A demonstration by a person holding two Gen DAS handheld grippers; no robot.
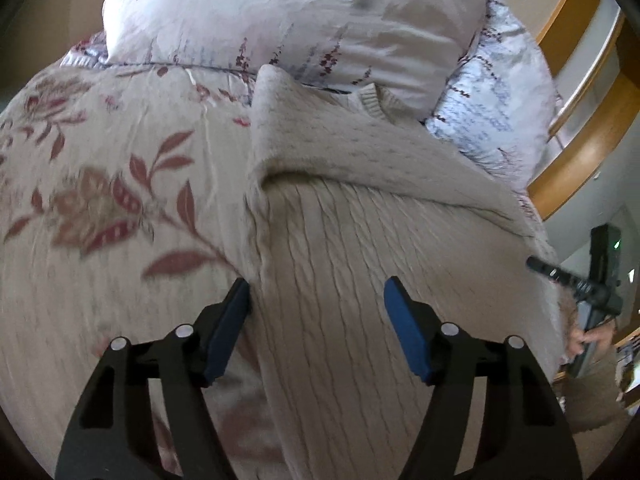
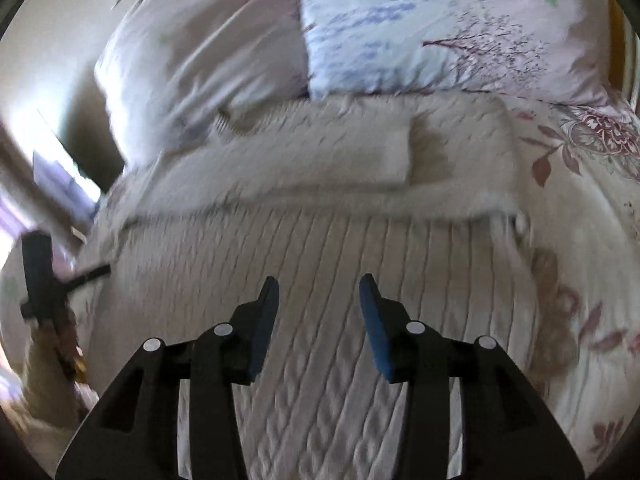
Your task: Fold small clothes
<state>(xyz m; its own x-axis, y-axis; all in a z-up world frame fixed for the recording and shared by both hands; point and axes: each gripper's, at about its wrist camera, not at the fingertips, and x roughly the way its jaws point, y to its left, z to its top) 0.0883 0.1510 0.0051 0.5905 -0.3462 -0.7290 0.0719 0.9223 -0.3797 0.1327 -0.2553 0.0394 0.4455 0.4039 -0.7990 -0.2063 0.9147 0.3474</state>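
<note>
A cream cable-knit sweater lies flat on the bed, with a sleeve folded across its upper part. My left gripper hovers open over the sweater's lower left side, its left pad at the garment's edge and nothing pinched. In the right wrist view the same sweater fills the middle, and the folded sleeve shows blurred across the top. My right gripper stands open just above the knit body, with only fabric below the gap.
The sweater rests on a floral quilt. Two pillows lie behind it, against a wooden headboard. A hand holds the other tool at the sweater's right edge. The bed edge drops off at left.
</note>
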